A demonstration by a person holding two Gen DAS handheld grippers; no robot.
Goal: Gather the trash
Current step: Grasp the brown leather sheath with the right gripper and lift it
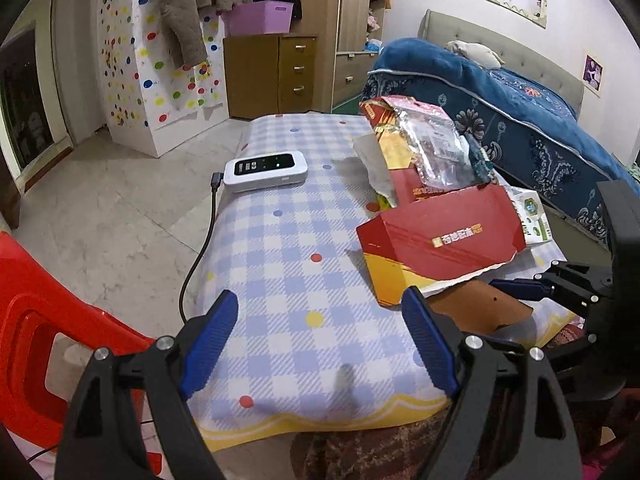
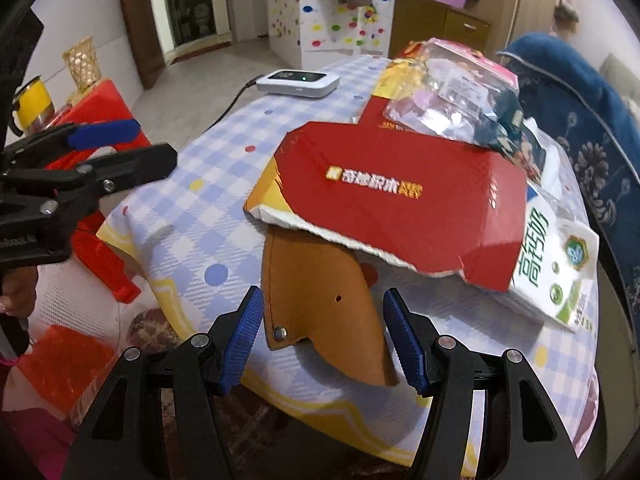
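A pile of trash lies on the checked tablecloth (image 1: 288, 280): a torn red cardboard box (image 1: 440, 236) (image 2: 400, 204), clear plastic wrappers (image 1: 436, 148) (image 2: 448, 96), a white and green milk carton (image 2: 560, 276) (image 1: 532, 216) and a brown leather-like flap (image 2: 320, 304) (image 1: 484, 308) under the box. My left gripper (image 1: 320, 344) is open and empty over the bare cloth, left of the pile. My right gripper (image 2: 324, 344) is open, its fingers on either side of the brown flap at the table's near edge. Each gripper shows in the other's view, the left one (image 2: 108, 148) and the right one (image 1: 520, 288).
A white device (image 1: 266, 171) (image 2: 298, 82) with a black cable lies on the far left of the table. A red plastic stool (image 1: 48, 320) (image 2: 96, 128) stands to the left. A bed with a blue quilt (image 1: 520, 116) is on the right.
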